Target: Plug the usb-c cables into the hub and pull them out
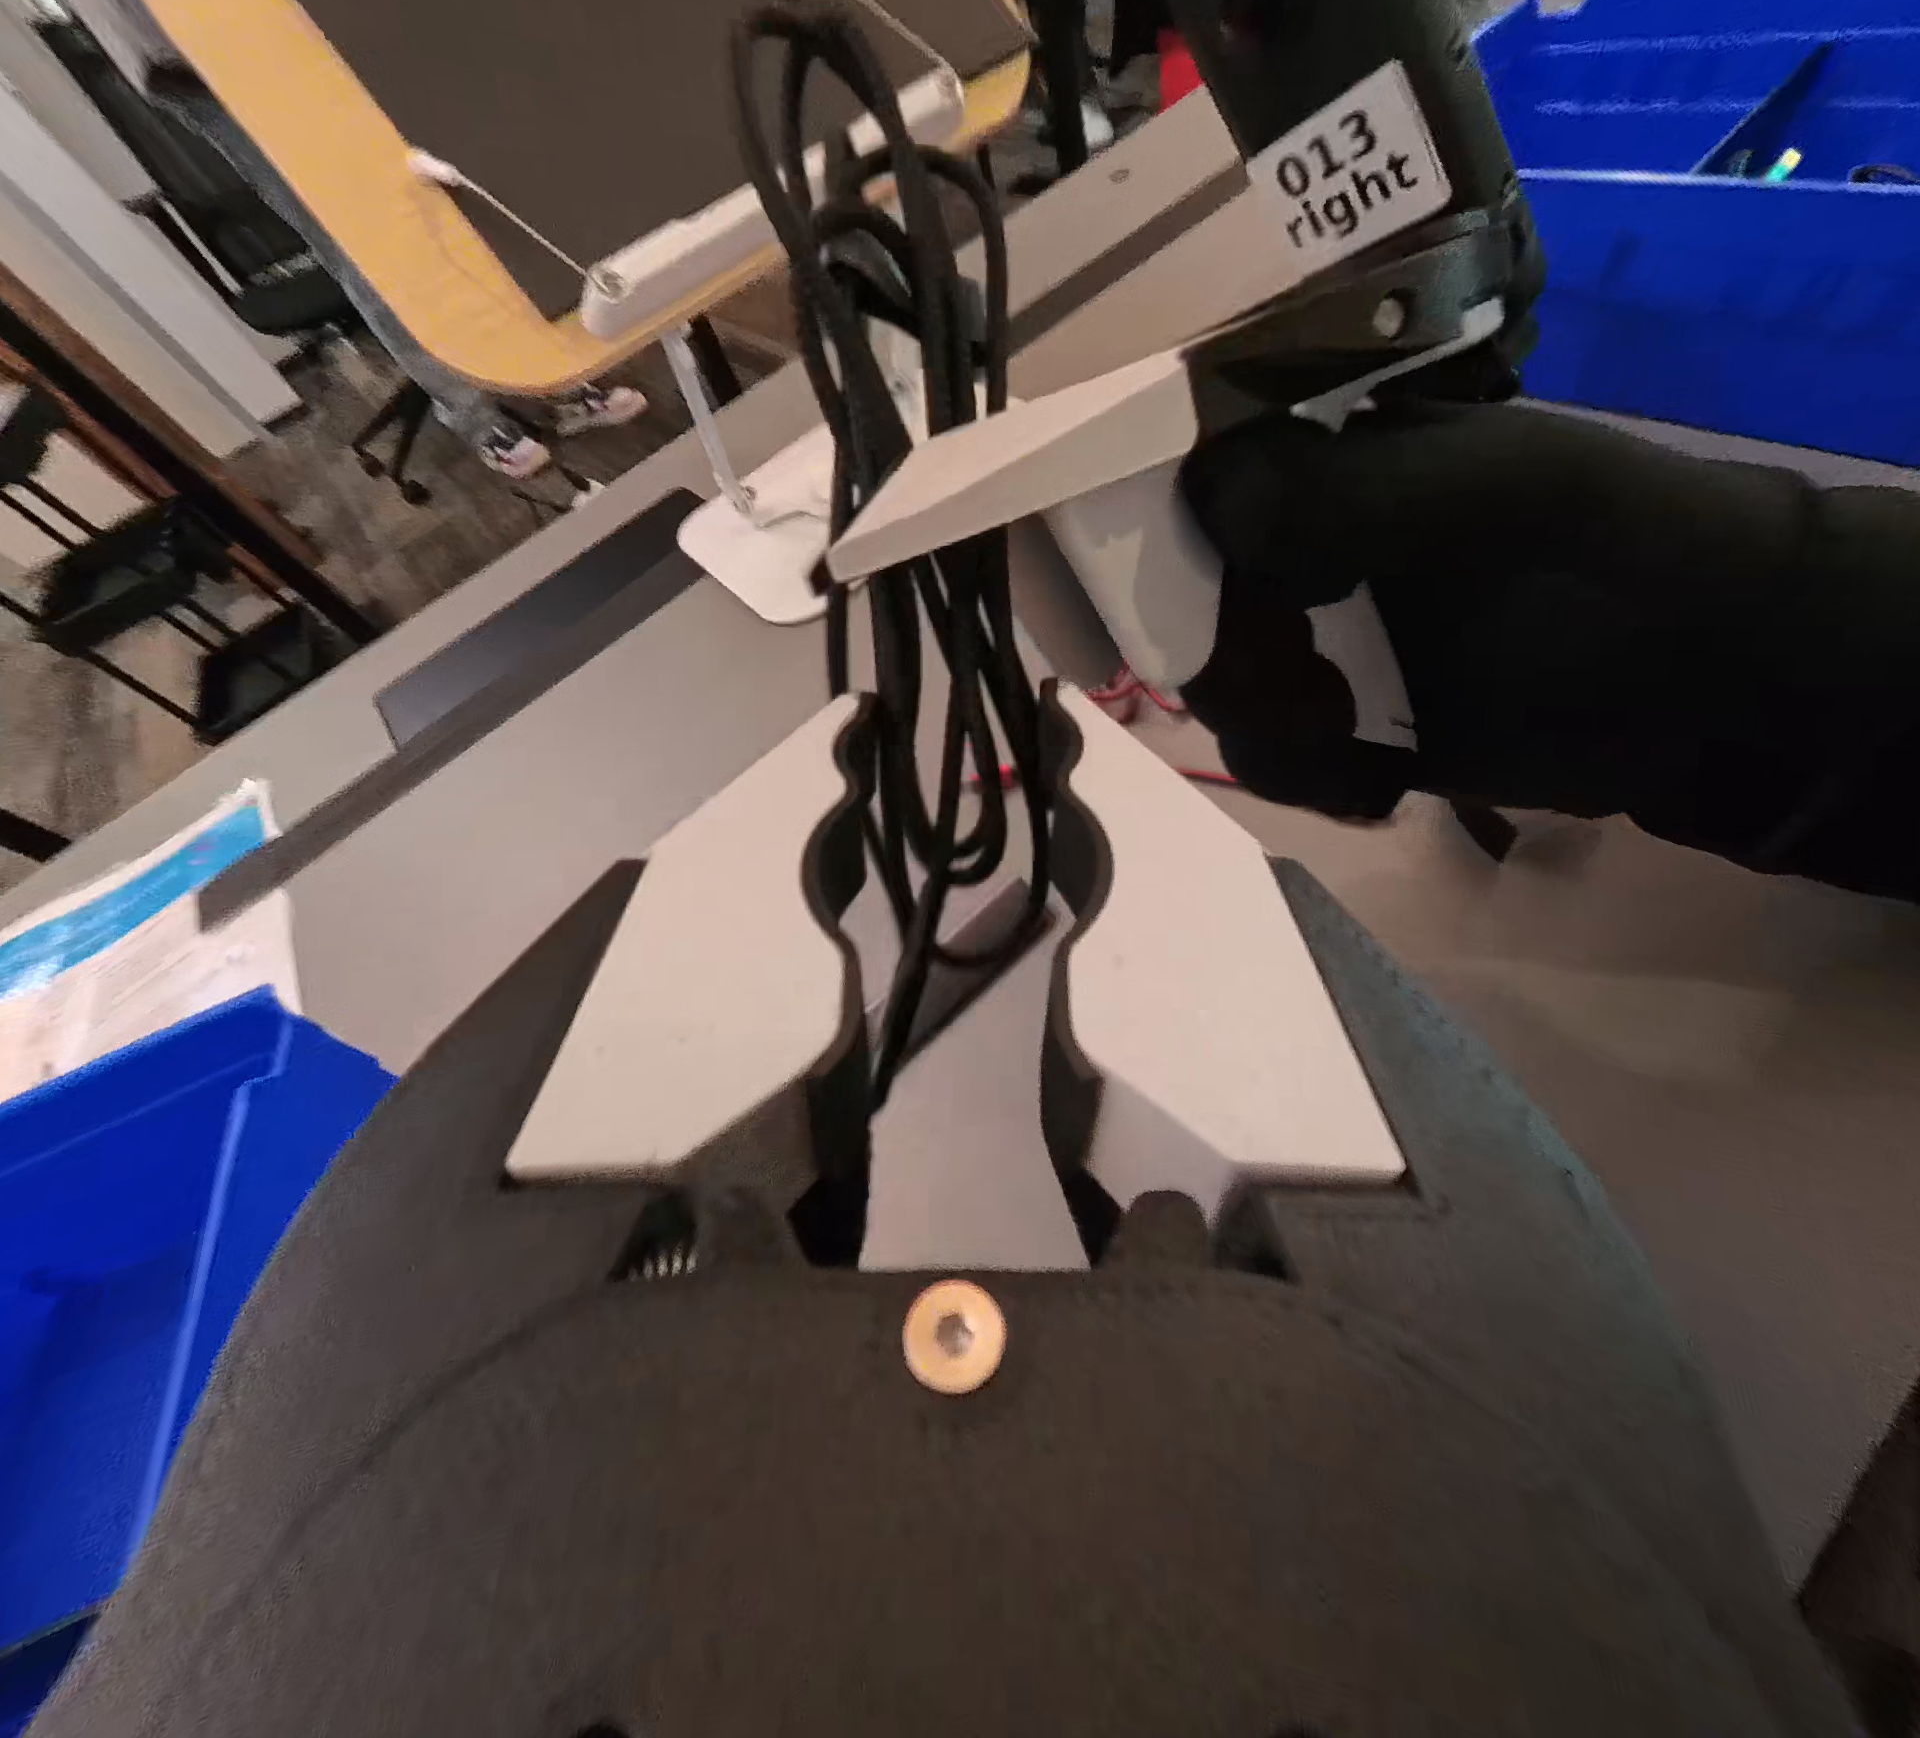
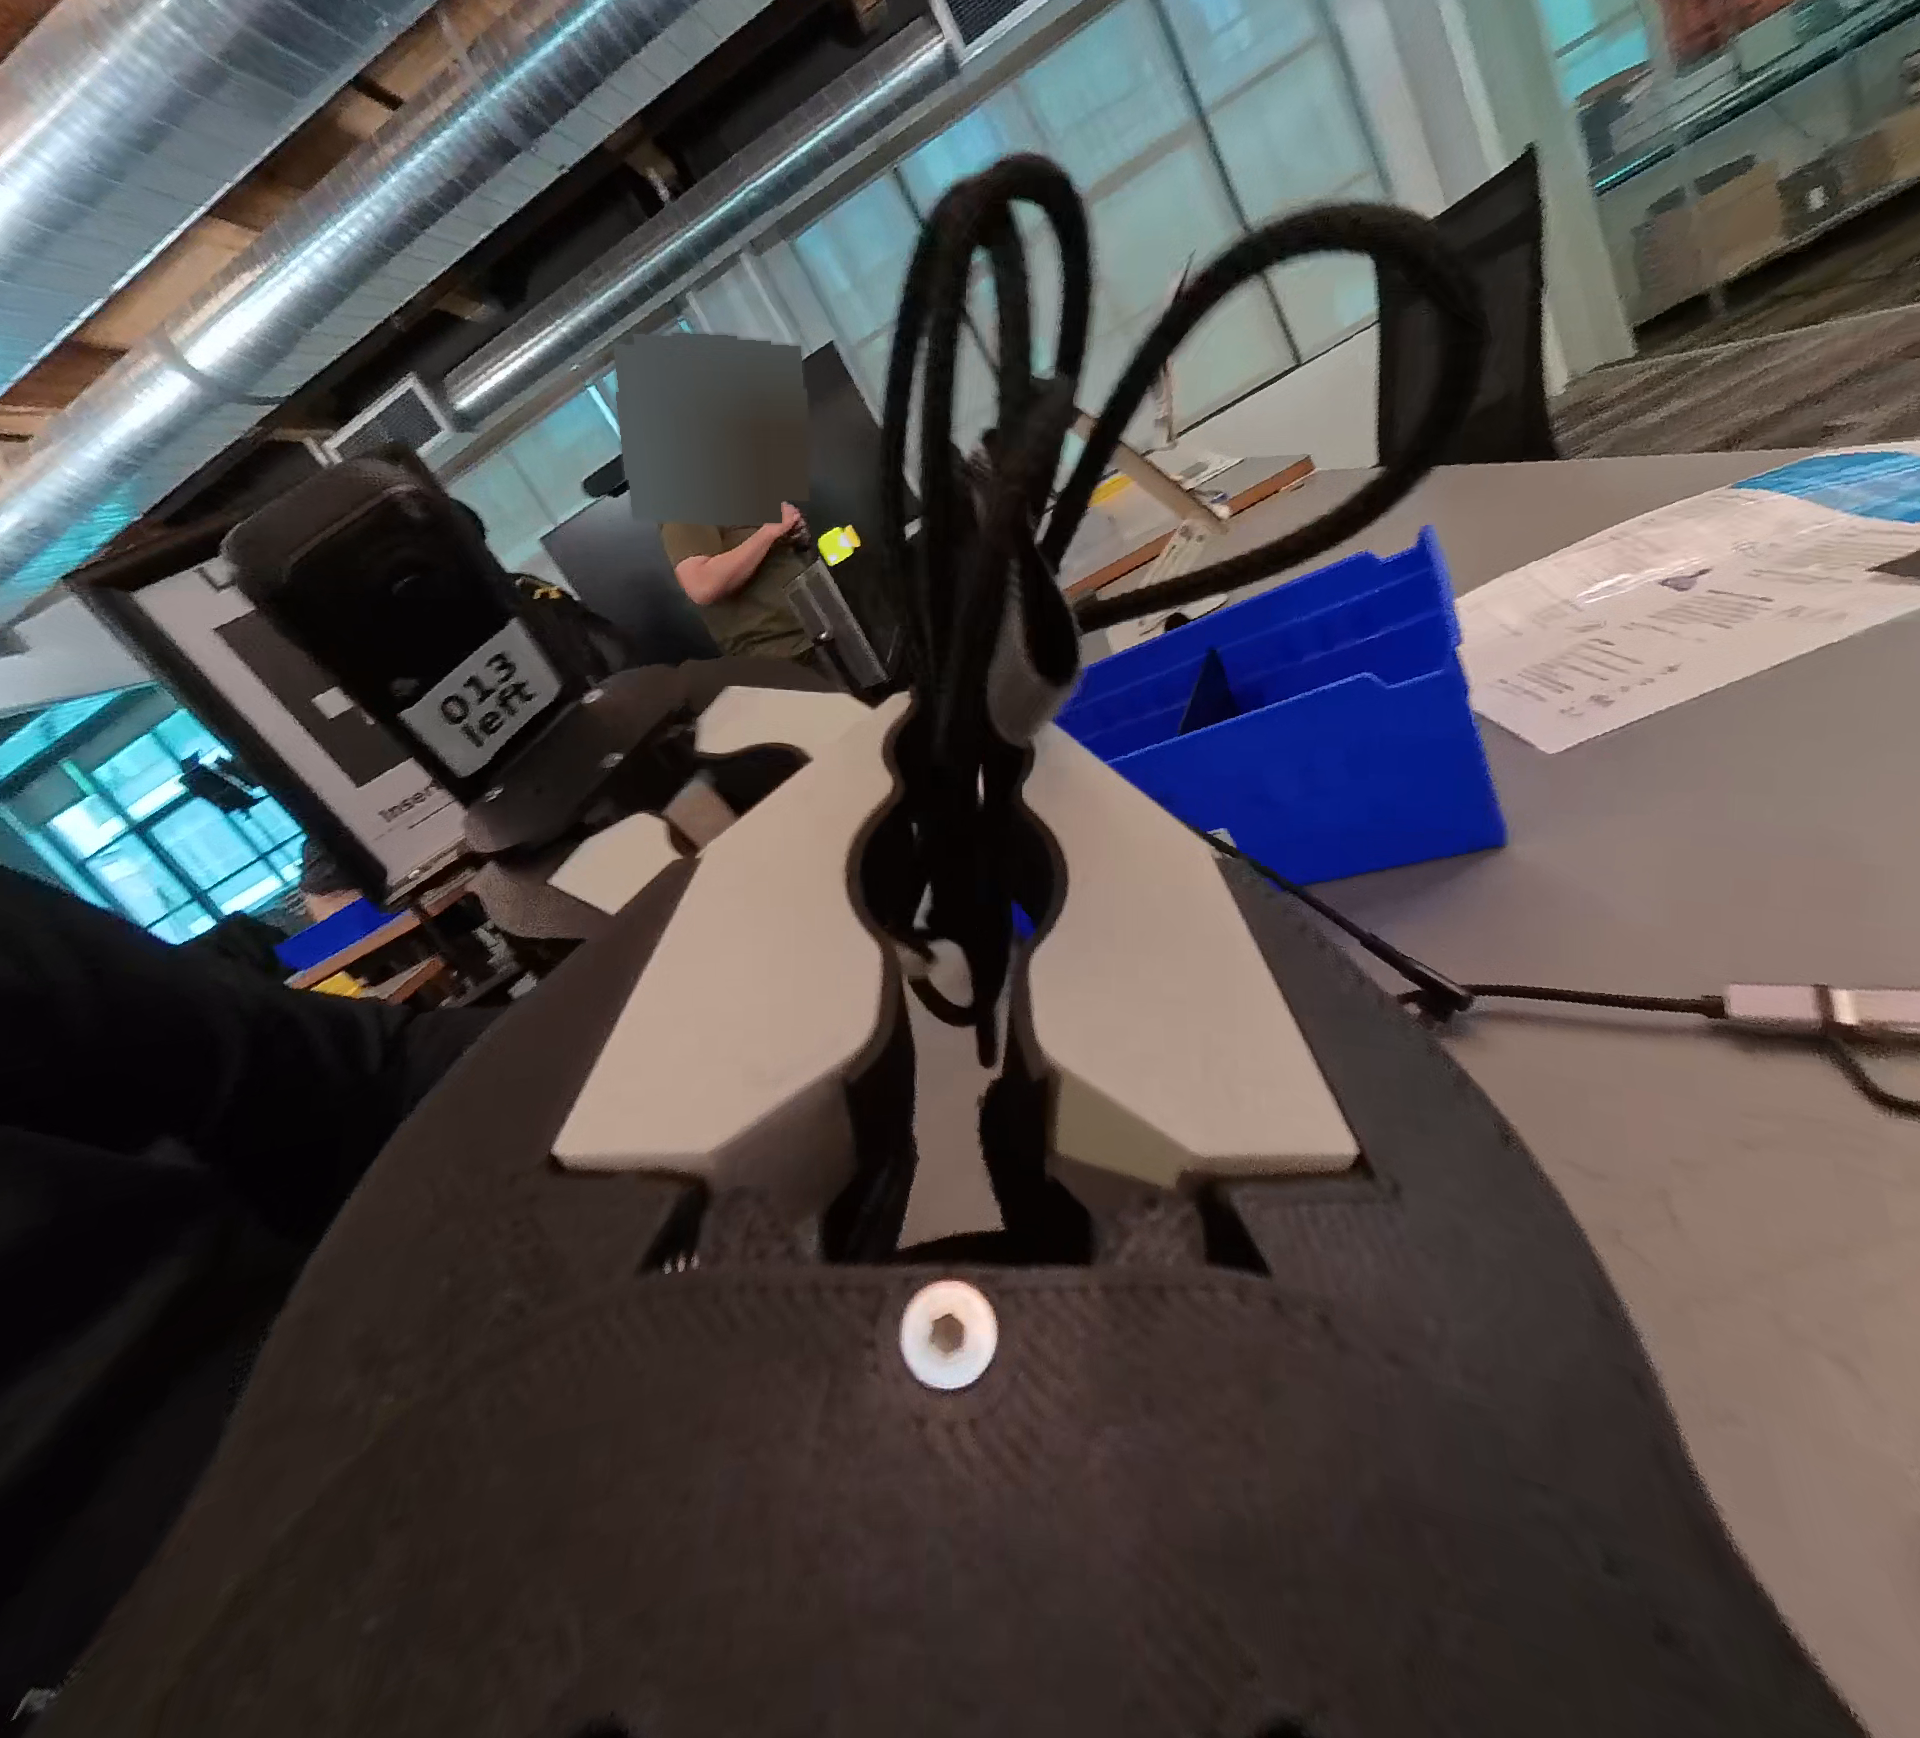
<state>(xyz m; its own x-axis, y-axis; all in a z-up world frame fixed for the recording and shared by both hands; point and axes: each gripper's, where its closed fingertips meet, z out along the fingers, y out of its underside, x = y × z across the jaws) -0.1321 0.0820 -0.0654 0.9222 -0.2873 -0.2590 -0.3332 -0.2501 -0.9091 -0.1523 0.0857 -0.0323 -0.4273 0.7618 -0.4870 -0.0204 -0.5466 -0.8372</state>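
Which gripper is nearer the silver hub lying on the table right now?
Right, I'd judge. The hub lies just beside the right gripper; the left gripper sits on its far side. Both clamp the cable bundle.

Both grippers raised and closed down on one cable bundle

The left gripper [image 1: 956, 712] pointed away from its camera, its pale fingers [image 1: 727, 982] drawn in until only a narrow gap remained, with the black cable bundle [image 1: 914, 400] running up through that gap. The right gripper [image 1: 831, 571] came in from the far right, tilted down to the left, held by a black-gloved hand [image 1: 1455, 608]; its fingers lay across the same bundle higher up. In the right wrist view the right gripper [image 2: 956, 732] aimed upward, its fingers [image 2: 748, 992] pinched on the bundle [image 2: 997, 462], while the left gripper [image 2: 727, 753] sat just beside it on the left.
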